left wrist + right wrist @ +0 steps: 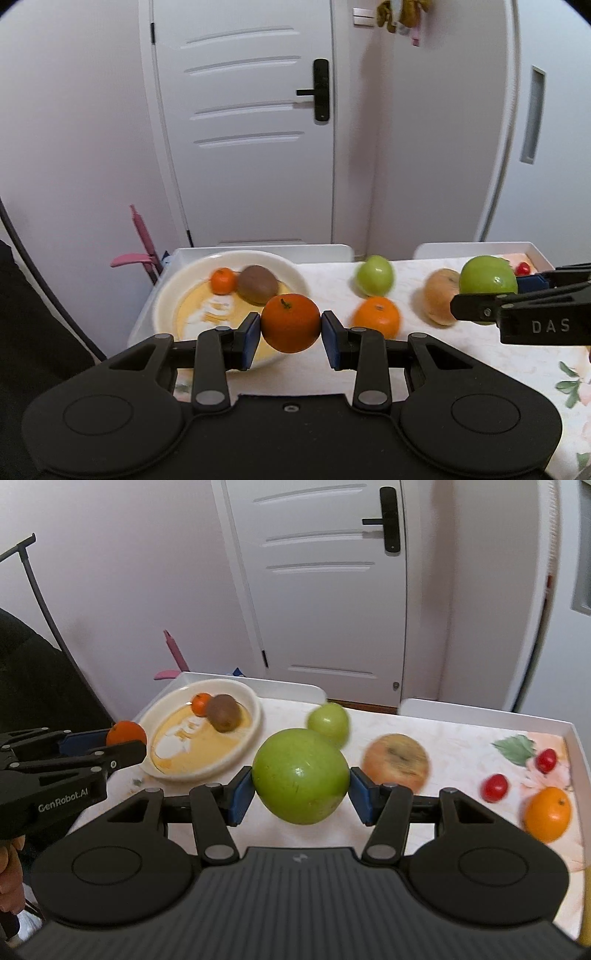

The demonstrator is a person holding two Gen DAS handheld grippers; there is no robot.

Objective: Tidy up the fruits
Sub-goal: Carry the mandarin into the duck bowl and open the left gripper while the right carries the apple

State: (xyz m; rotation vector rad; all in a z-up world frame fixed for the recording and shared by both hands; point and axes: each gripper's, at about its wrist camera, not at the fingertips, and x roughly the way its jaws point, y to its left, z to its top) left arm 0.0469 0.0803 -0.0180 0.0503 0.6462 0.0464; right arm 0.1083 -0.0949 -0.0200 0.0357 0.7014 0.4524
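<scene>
The left gripper (291, 323) is clamped on one orange (291, 323), its blue pads pressed to both sides of the fruit, held above the near rim of the bowl. The right gripper (301, 786) grips one large green apple (301, 786) the same way, lifted clear of the tabletop (454, 734). In the left wrist view the right gripper's side reads "DAS"; in the right wrist view the left gripper's side reads "GenRobot.AI".

Counting the fruit: three oranges of ordinary size, one held, one on the cloth just beyond the left gripper (376, 317), and one near the tabletop's right edge (548, 814). Two green apples, the held one and a smaller one (328, 722) lying farther back, blurred. One tan, russet fruit (397, 762) sits just behind the right gripper; blur makes its kind hard to tell. Two small red fruits (495, 787) lie near the right edge on the flowered cloth.

Farther left, the one white bowl (251, 723) holds one small orange (199, 703) touching one brown kiwi (223, 712); its yellow inside bears a pale pattern I cannot read. Beyond the tabletop stands a white door (251, 129) with a black handle.
</scene>
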